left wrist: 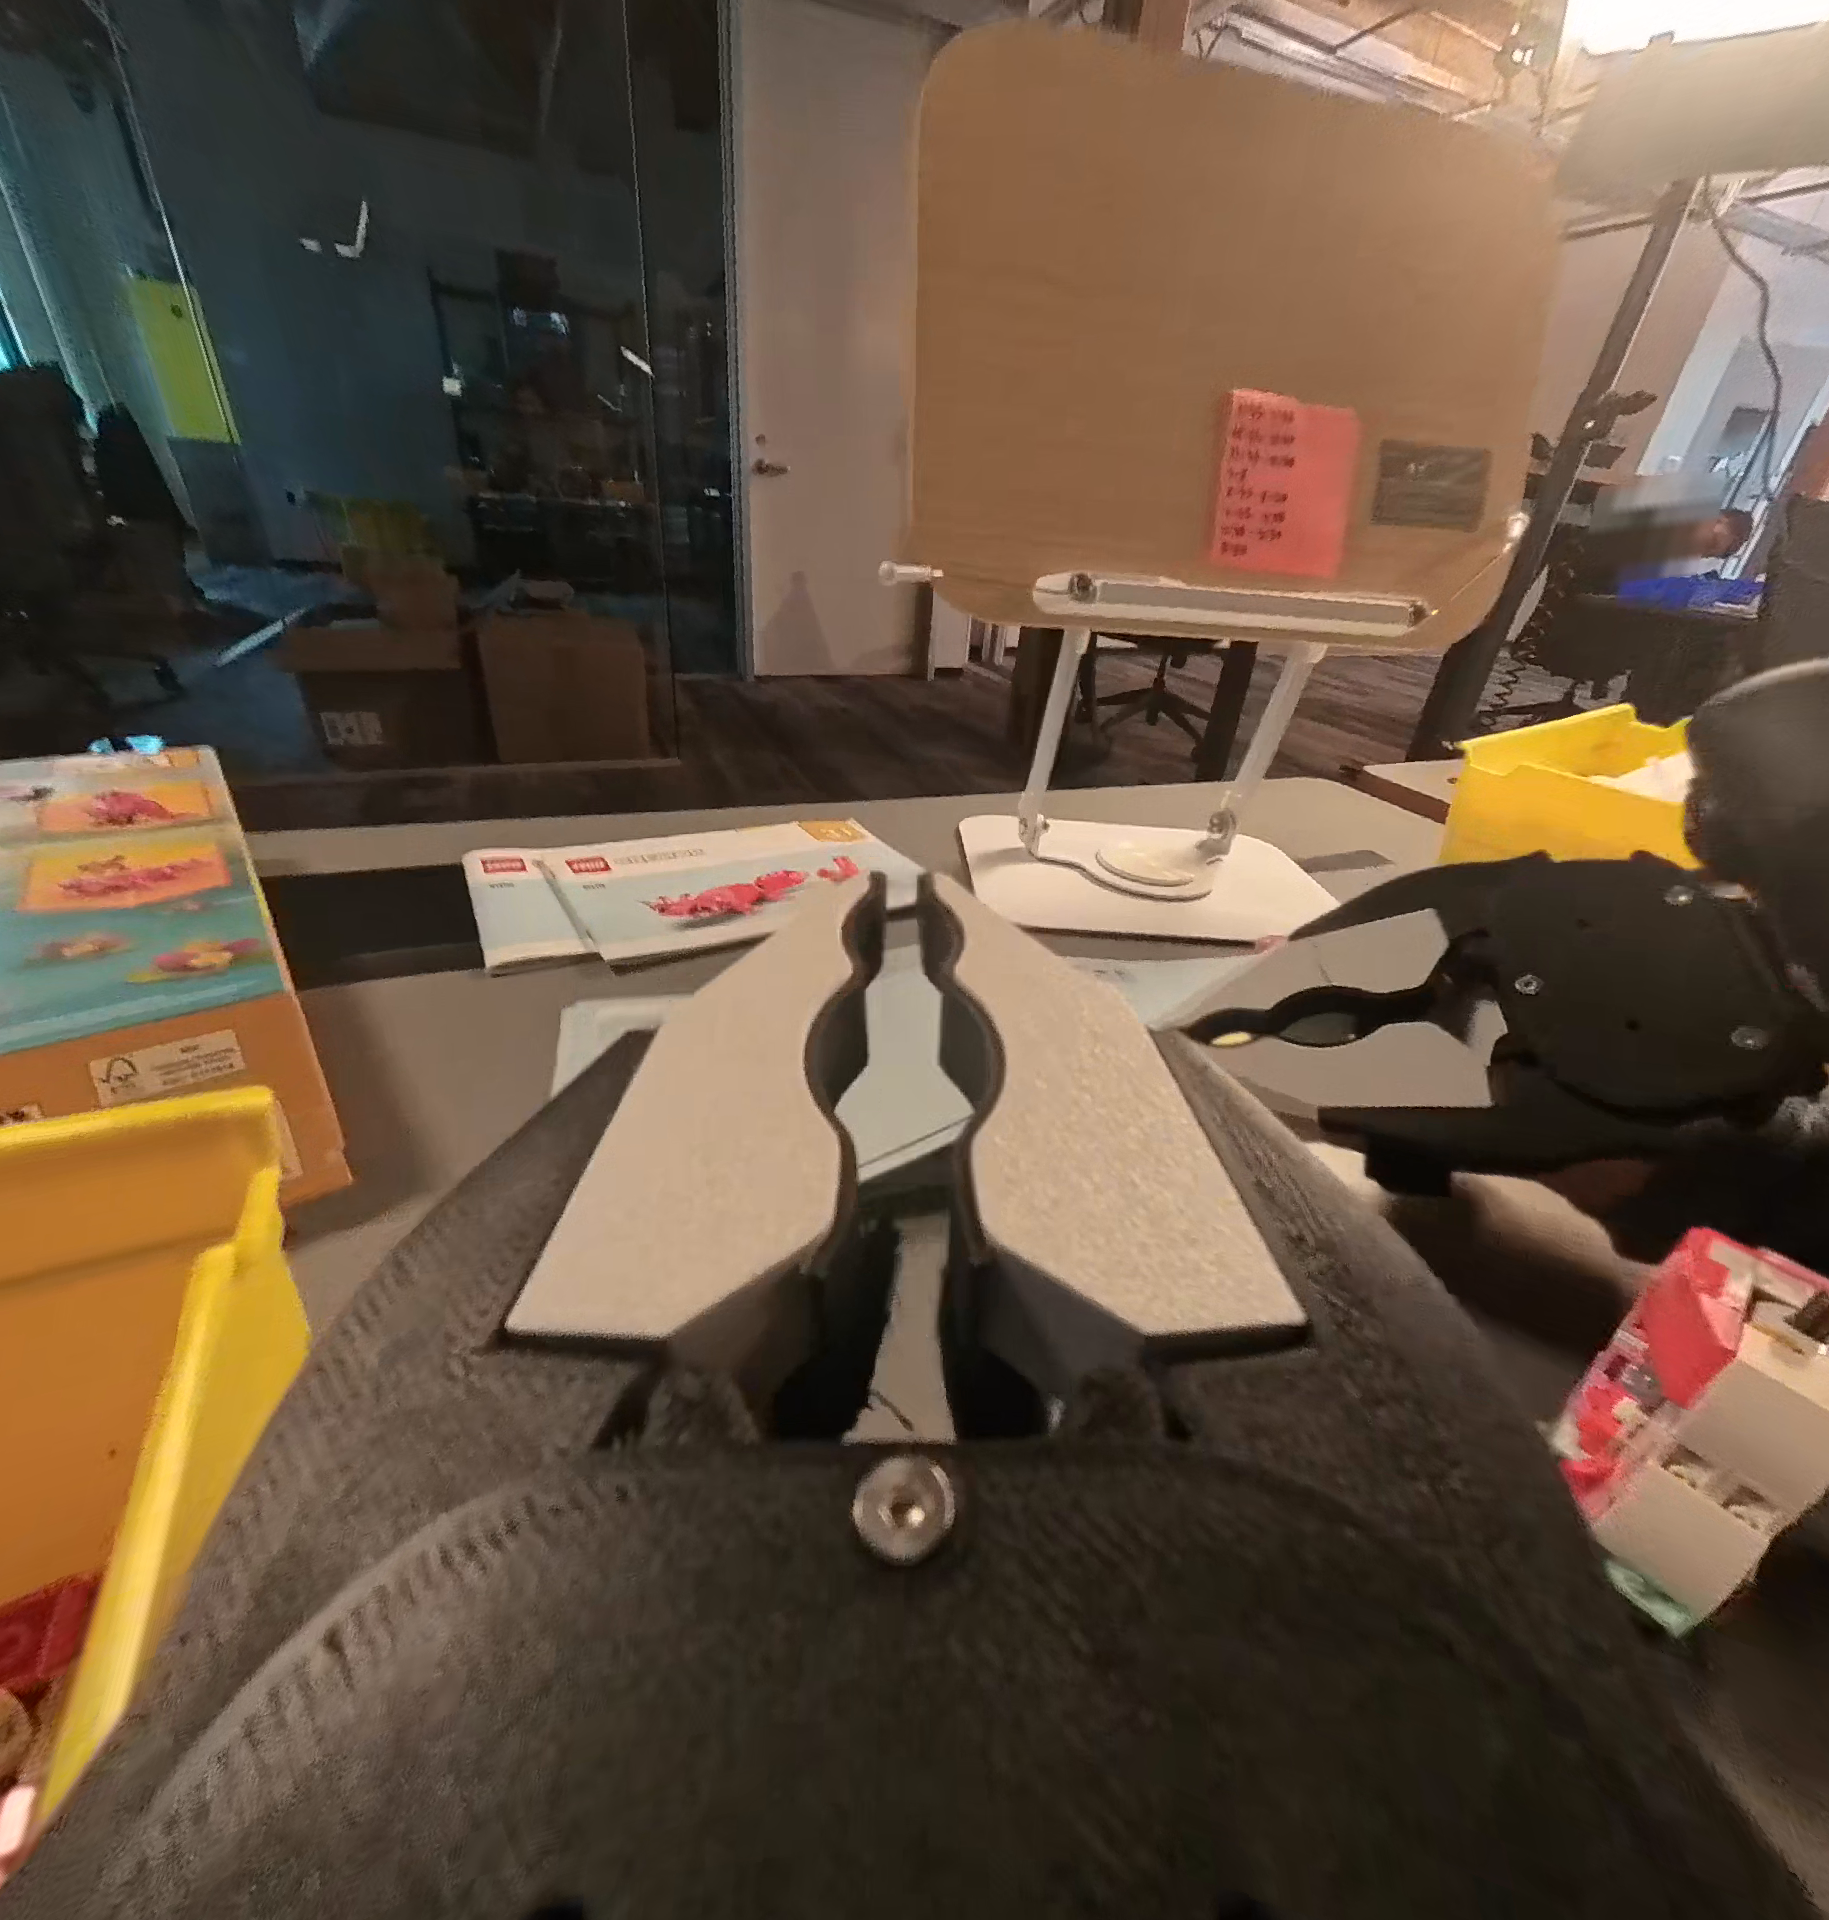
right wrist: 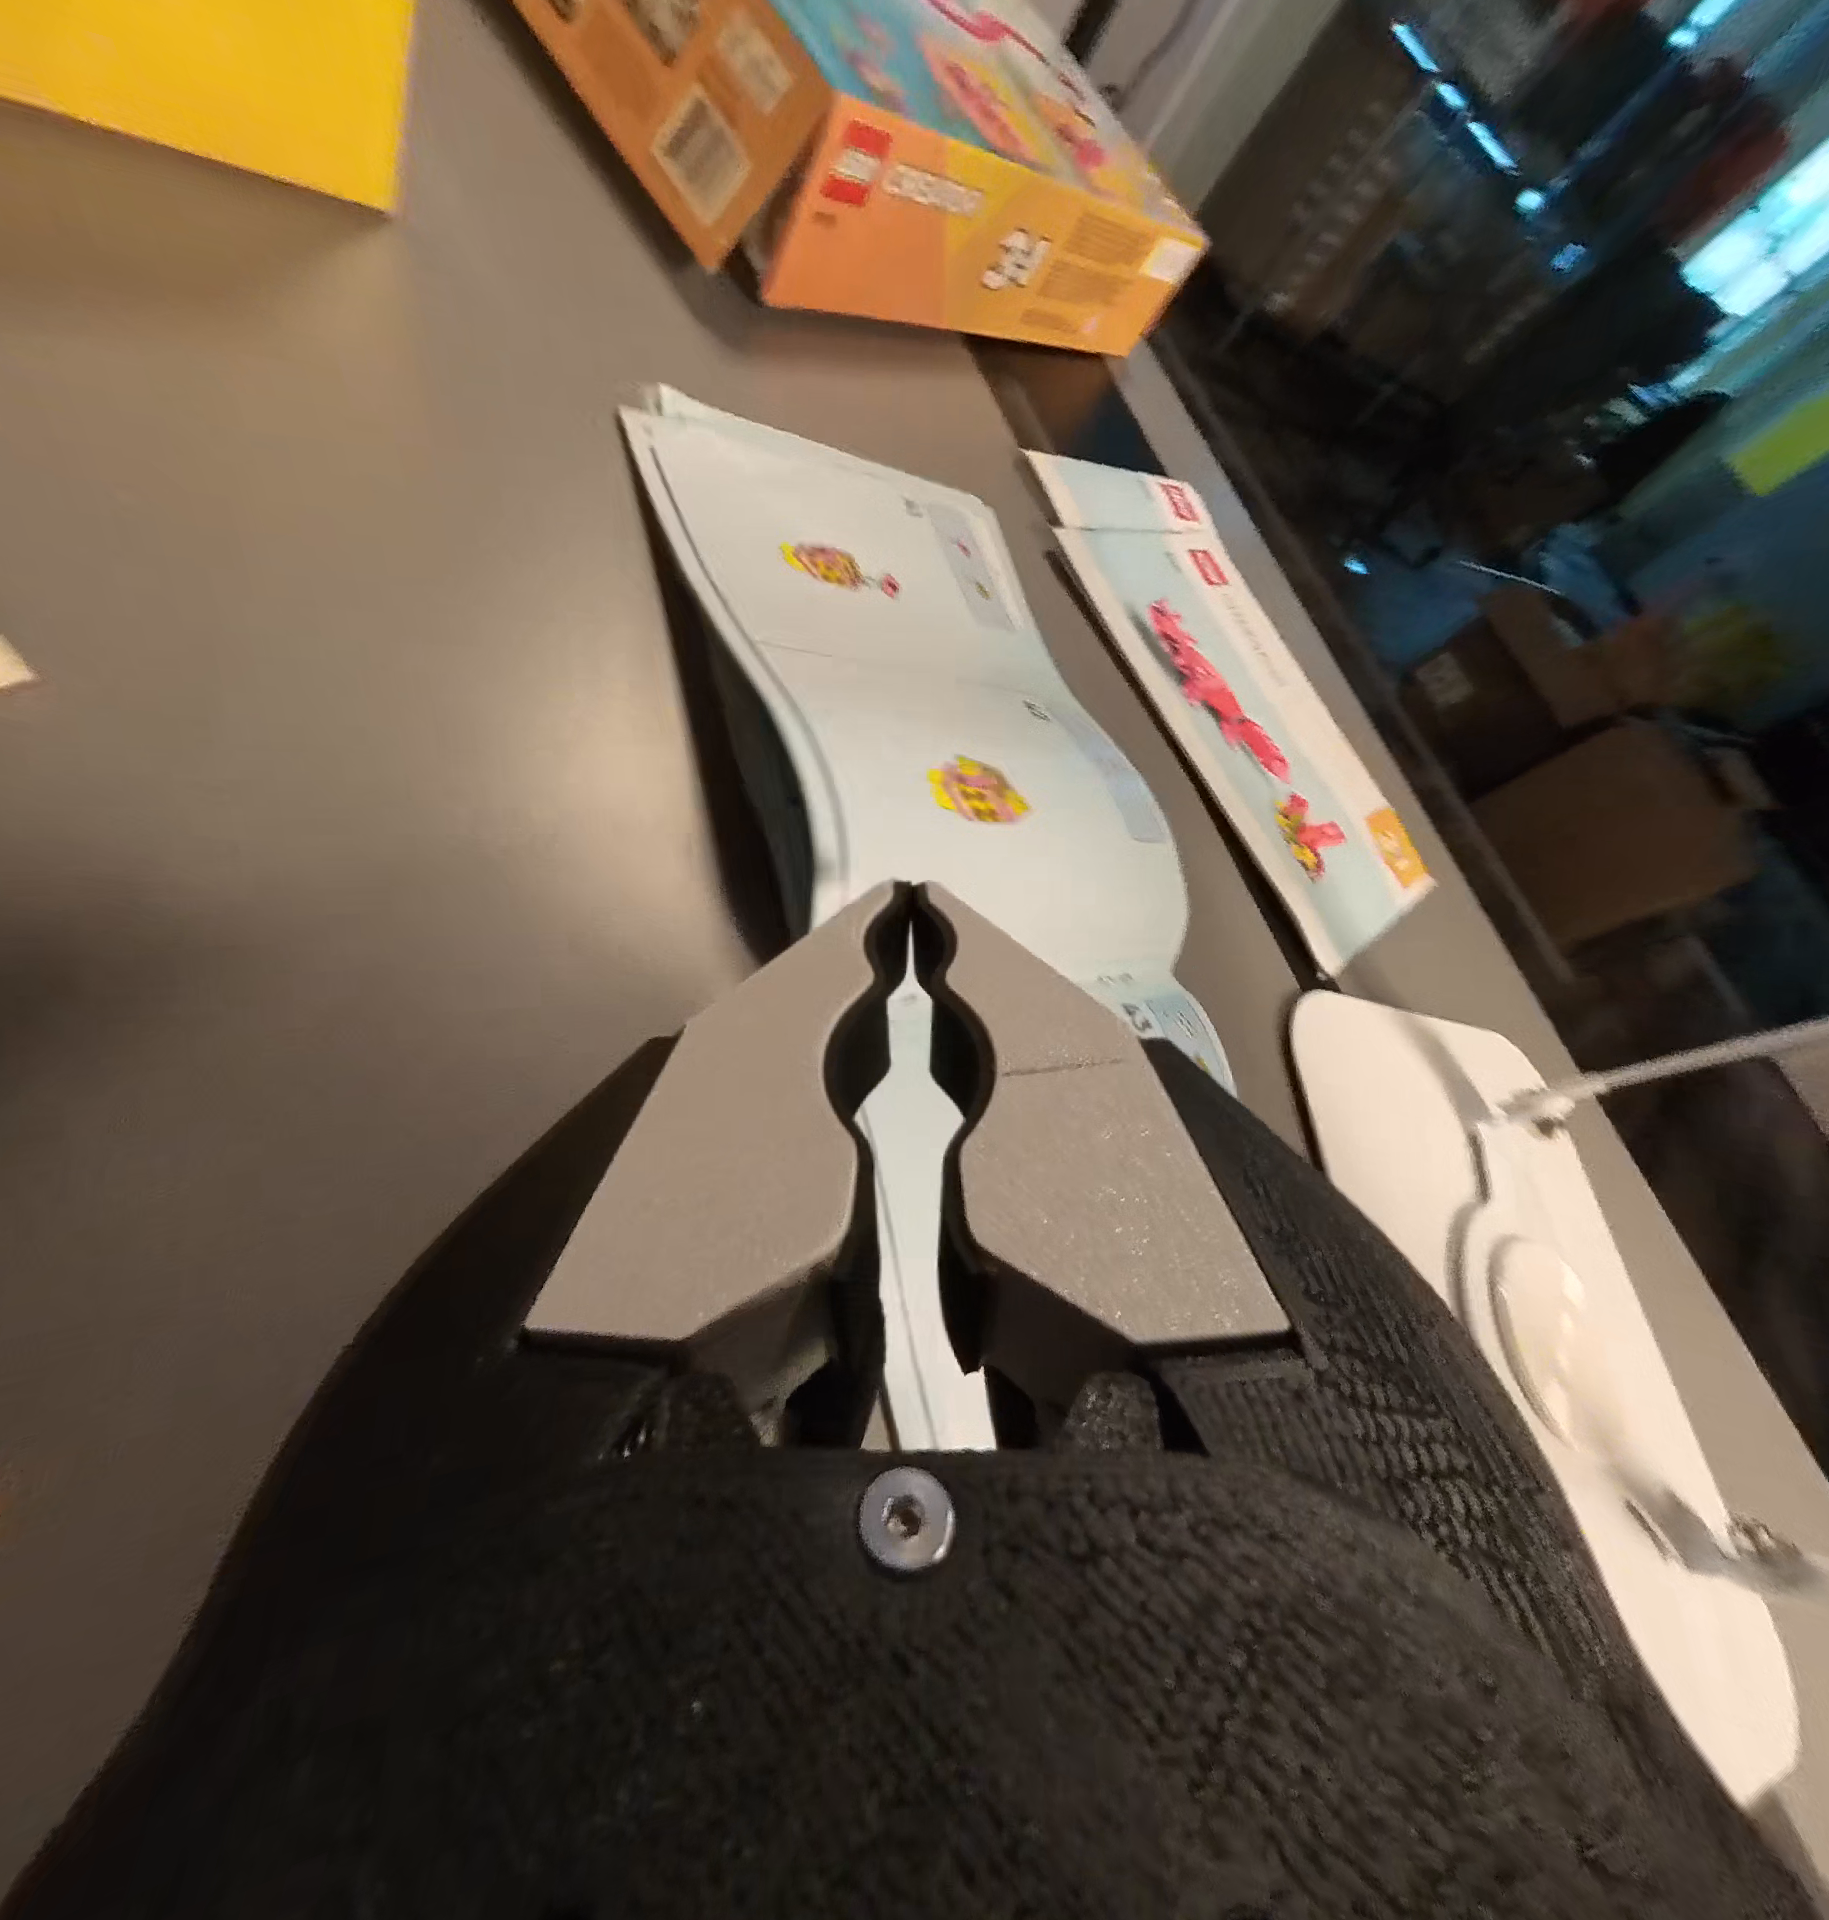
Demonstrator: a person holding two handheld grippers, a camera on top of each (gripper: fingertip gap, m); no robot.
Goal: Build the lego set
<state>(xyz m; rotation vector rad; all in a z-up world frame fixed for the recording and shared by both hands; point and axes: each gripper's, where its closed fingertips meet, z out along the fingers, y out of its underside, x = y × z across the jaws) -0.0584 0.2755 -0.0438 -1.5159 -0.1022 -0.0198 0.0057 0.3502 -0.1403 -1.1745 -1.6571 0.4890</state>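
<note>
My left gripper (left wrist: 897,883) hovers over the table with its fingertips slightly apart and nothing between them. My right gripper (right wrist: 910,888) is shut, and its tips sit at the near edge of an open instruction booklet (right wrist: 941,727) whose page curls up off the table. I cannot tell whether the page is pinched. The right gripper also shows in the left wrist view (left wrist: 1227,987), low over the table at the right. A partly built red and white Lego model (left wrist: 1720,1434) is at the lower right, near the left gripper's body.
Two closed booklets (left wrist: 702,894) lie by the far table edge. The Lego box (left wrist: 110,935) and a yellow bin (left wrist: 110,1351) with loose bricks are at the left. A white stand base (left wrist: 1149,883) carries a tan board (left wrist: 1232,343). Another yellow bin (left wrist: 1554,790) is at the far right. Across from one pair of fingers to the other is roughly 15 cm.
</note>
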